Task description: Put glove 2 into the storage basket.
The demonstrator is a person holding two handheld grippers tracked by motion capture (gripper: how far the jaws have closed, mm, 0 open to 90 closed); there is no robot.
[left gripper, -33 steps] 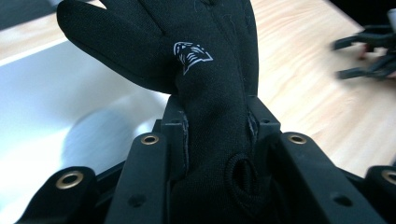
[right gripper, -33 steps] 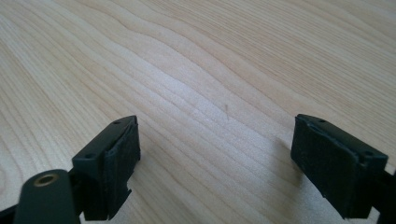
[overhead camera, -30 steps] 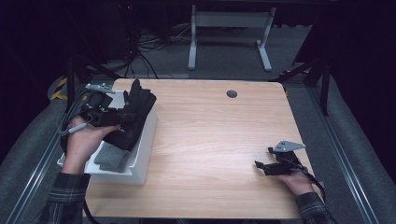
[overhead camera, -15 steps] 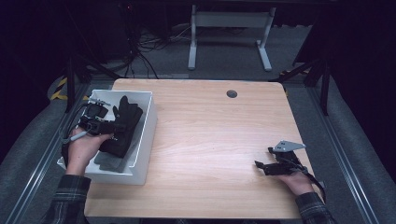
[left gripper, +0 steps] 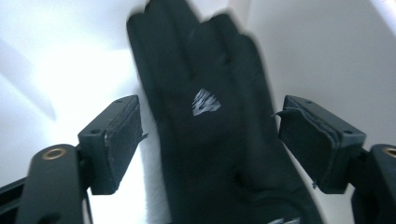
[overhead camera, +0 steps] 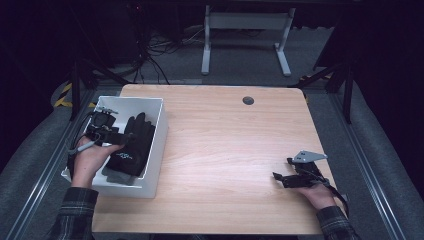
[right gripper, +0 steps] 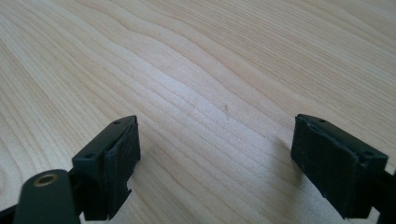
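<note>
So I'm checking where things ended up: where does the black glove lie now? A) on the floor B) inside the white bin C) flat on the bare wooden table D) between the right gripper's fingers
B: the high view shows the black glove lying inside the white bin at the table's left side, and the left gripper view shows white walls around it.

We see a black glove [overhead camera: 131, 149] lying flat inside the white bin [overhead camera: 155, 150] at the table's left edge, fingers pointing away from the person. A small grey logo sits on its back. It overlaps another dark glove [overhead camera: 116, 175] beneath it.
</note>
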